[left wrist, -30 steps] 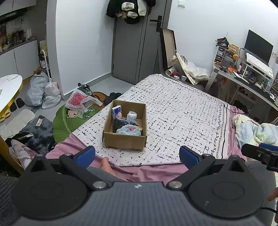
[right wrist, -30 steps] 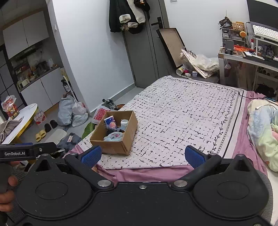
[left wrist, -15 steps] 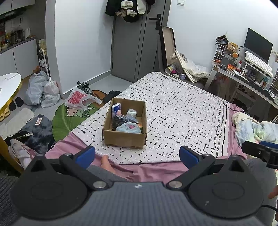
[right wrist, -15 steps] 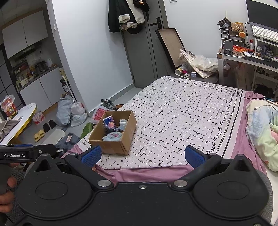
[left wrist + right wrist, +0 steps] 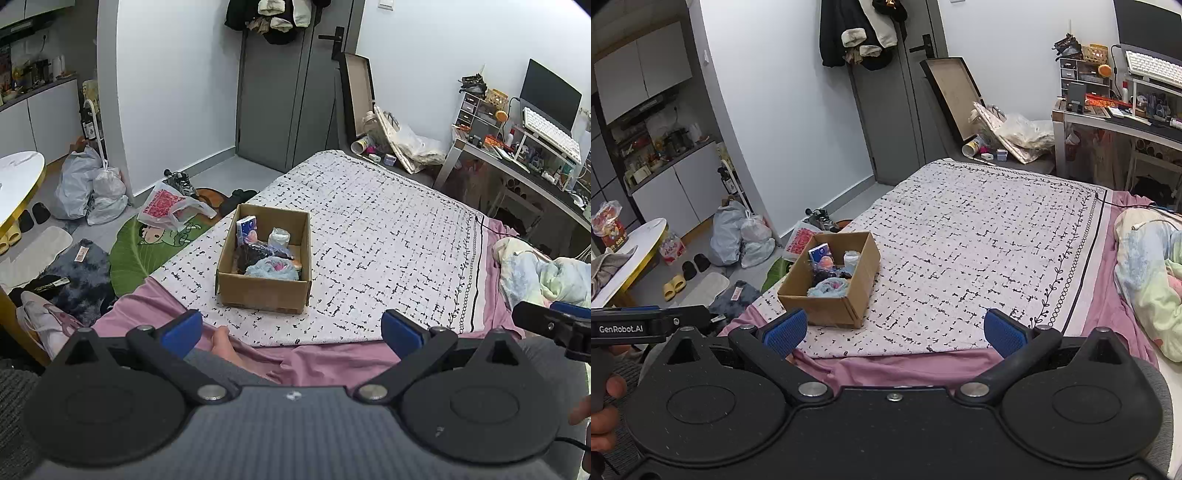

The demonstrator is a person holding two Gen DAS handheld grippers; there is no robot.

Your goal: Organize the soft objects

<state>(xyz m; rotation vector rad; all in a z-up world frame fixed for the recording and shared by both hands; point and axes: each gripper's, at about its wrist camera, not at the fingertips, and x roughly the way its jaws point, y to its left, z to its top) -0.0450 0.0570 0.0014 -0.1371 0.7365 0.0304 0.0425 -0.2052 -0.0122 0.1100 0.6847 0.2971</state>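
Your left gripper (image 5: 291,328) and right gripper (image 5: 895,330) gape wide, empty; patterned blanket (image 5: 388,251) lies bare beyond the cardboard box (image 5: 264,291); the box holds soft items (image 5: 271,267).

Cardboard box (image 5: 264,291) sat on the patterned blanket (image 5: 388,251) near its front left corner, soft items (image 5: 271,267) piled inside, a small packet (image 5: 246,229) upright at the box's back left. Blanket lay over the bed sheet (image 5: 317,356). Crumpled bedding (image 5: 543,273) lay right of the blanket. Desk (image 5: 517,166) stood behind right, door (image 5: 280,92) behind the bed, bags (image 5: 88,184) on the floor left.
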